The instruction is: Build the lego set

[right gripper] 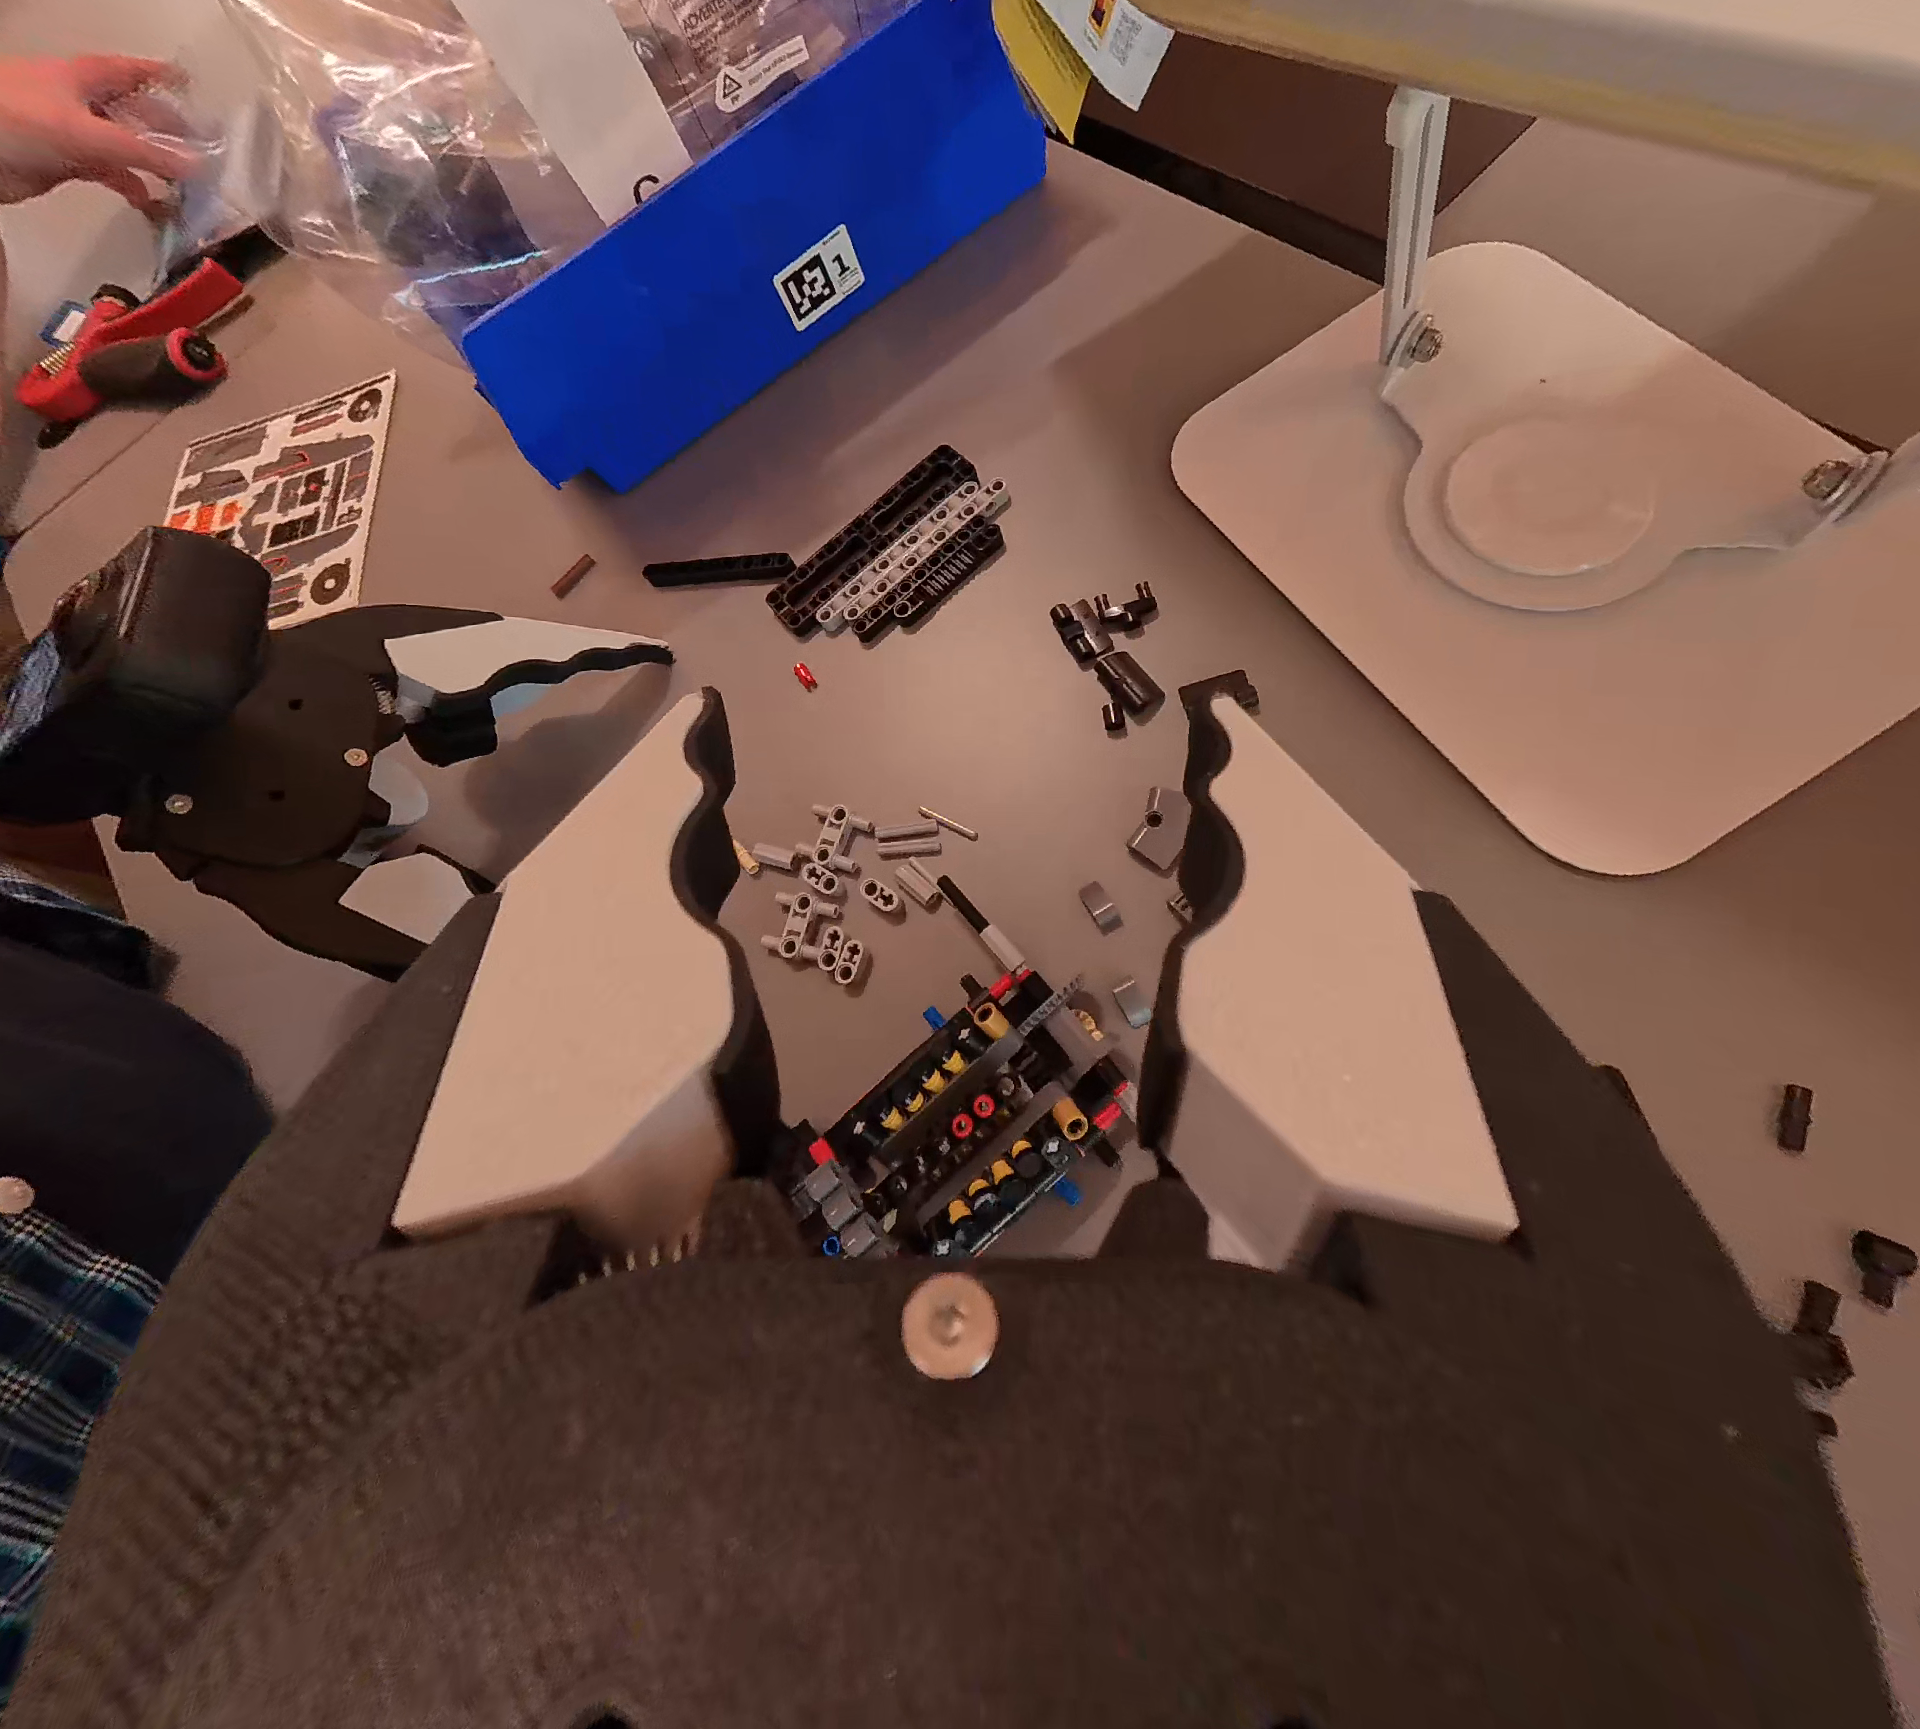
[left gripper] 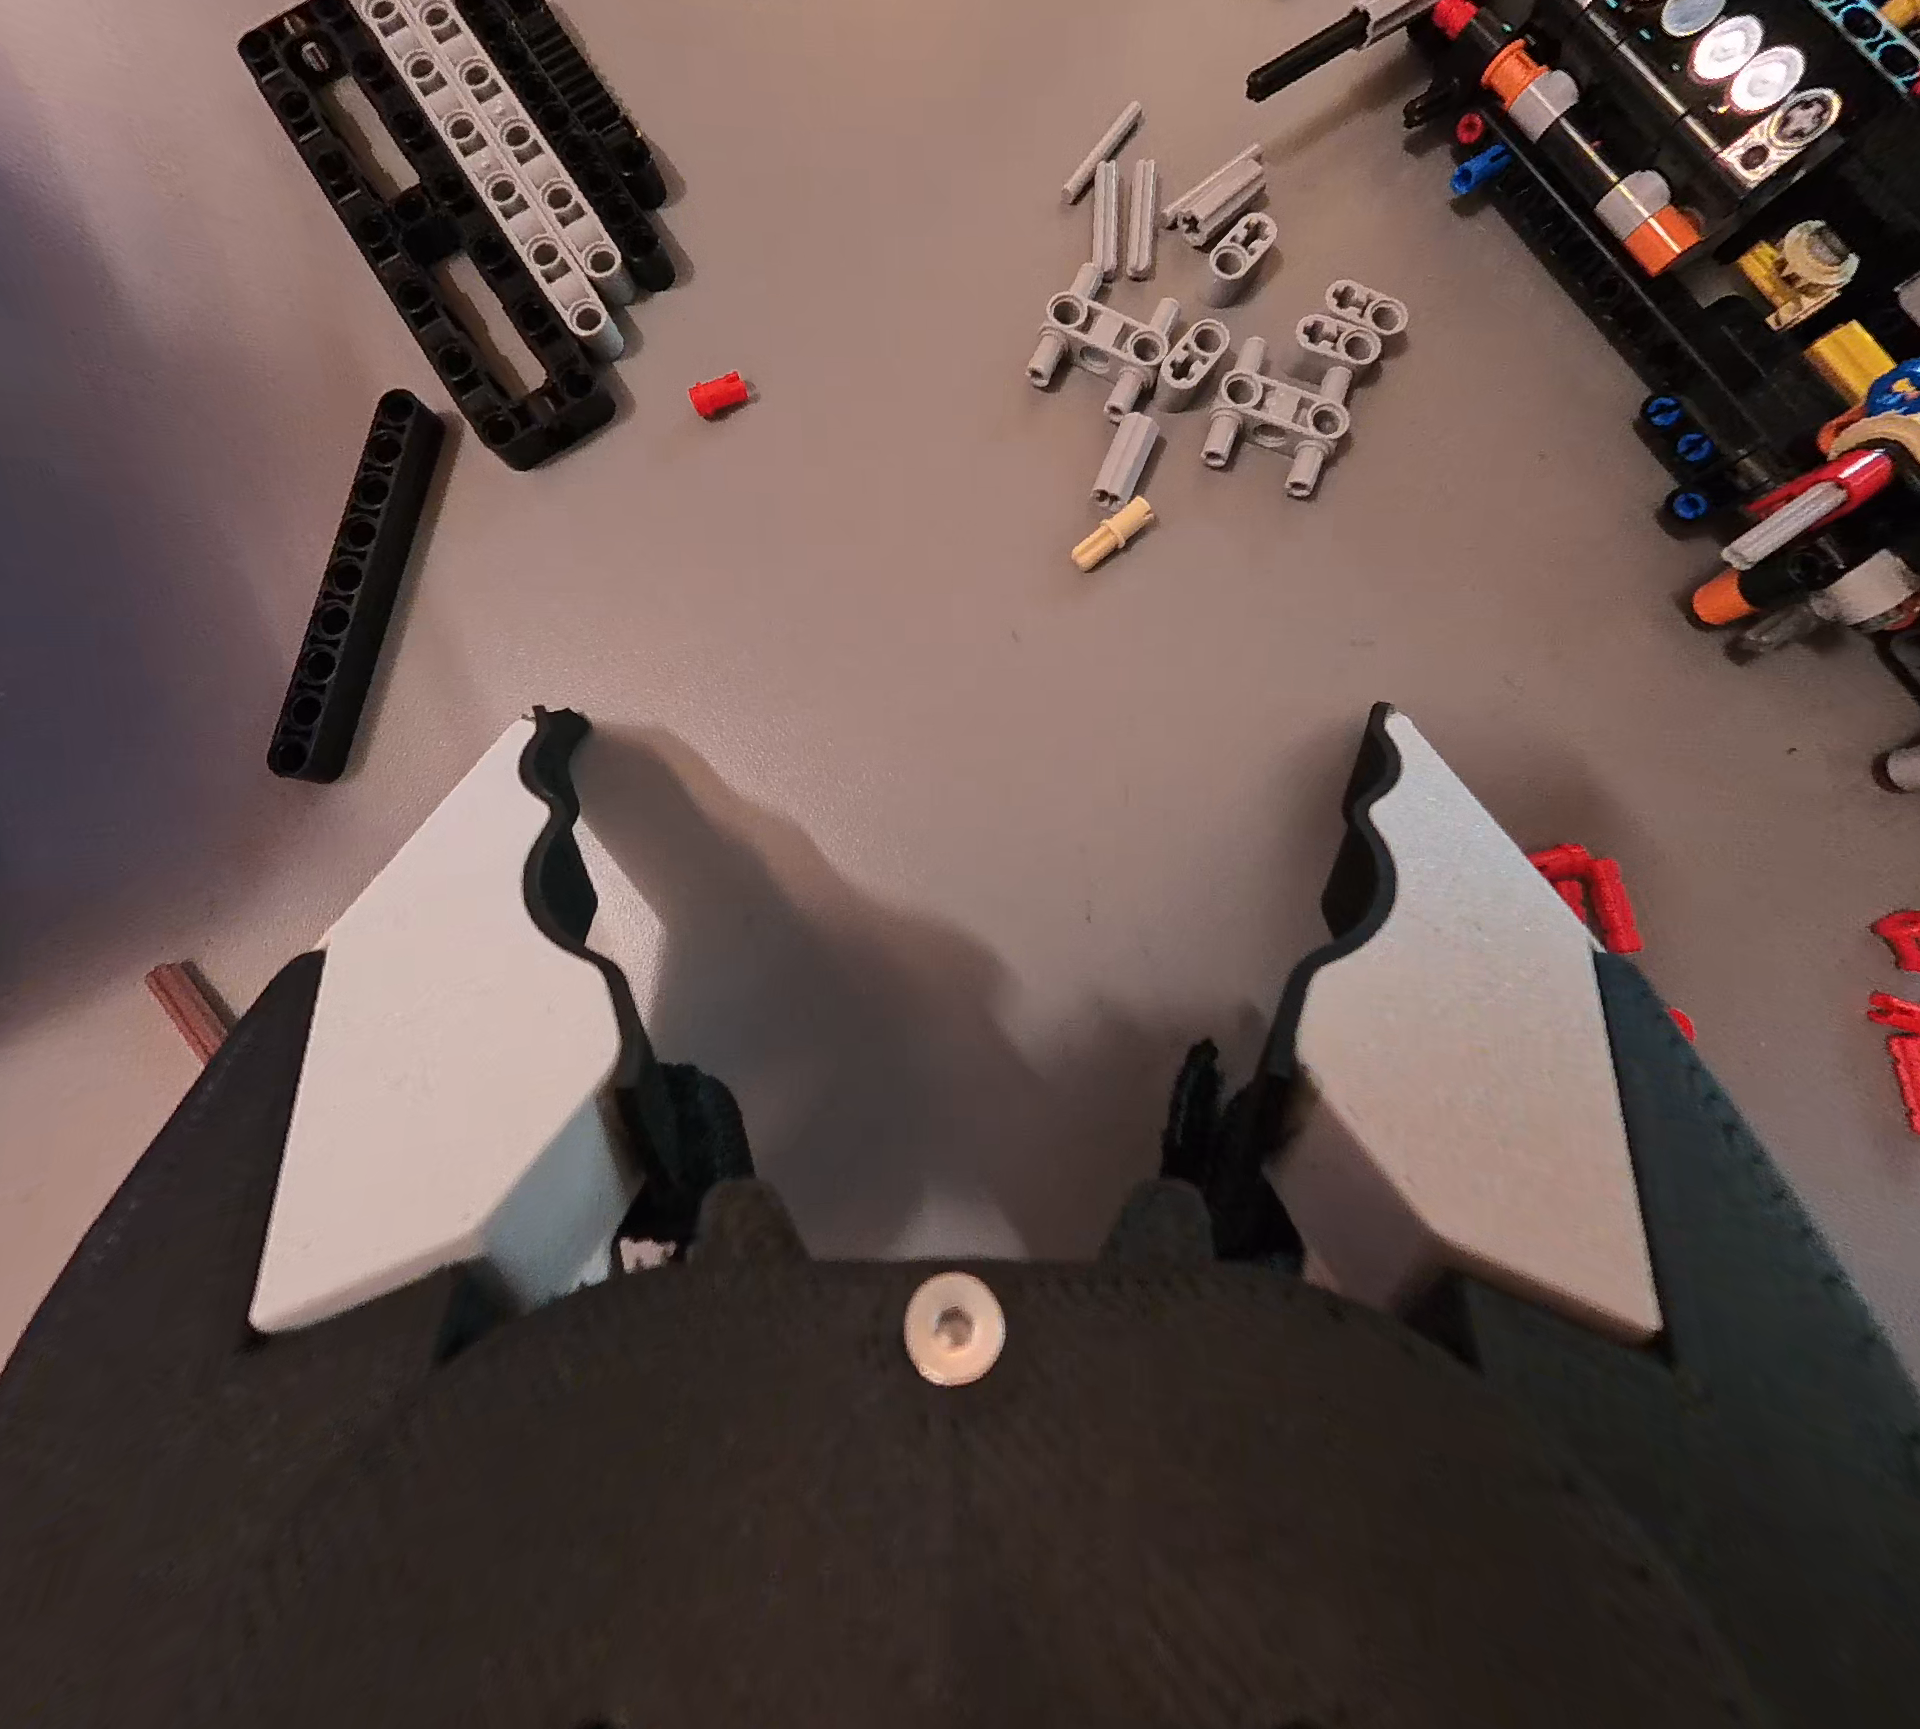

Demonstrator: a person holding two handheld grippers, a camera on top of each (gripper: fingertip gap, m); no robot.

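My left gripper [left gripper: 971, 718] is open and empty, low over bare table. Ahead of it lie a cluster of small grey connectors and axles [left gripper: 1195, 329], a tan pin [left gripper: 1112, 533], a small red pin [left gripper: 717, 394], a lone black beam [left gripper: 356, 583] and a stack of black and grey beams [left gripper: 457, 183]. The part-built black model [left gripper: 1714, 152] sits at the right. My right gripper [right gripper: 966, 697] is open and empty, held high above that model [right gripper: 966, 1129]. The grey cluster [right gripper: 831, 890] and beam stack [right gripper: 894, 547] show between its fingers. The left gripper [right gripper: 499, 692] shows at its left.
A blue bin [right gripper: 769, 266] with clear plastic bags stands at the back. A white stand base [right gripper: 1538, 536] fills the right. A sticker sheet [right gripper: 286, 495] and a red tool [right gripper: 114, 339] lie at the left; a hand [right gripper: 83, 121] reaches in there. Loose black connectors [right gripper: 1112, 651] and red pieces [left gripper: 1901, 983] lie around. The grippers' ends are close to 20 cm from one another. My right tips are about 20 cm from the small red pin [left gripper: 717, 394], my left tips only 6 cm. It turns up in the right wrist view [right gripper: 798, 674] as well.
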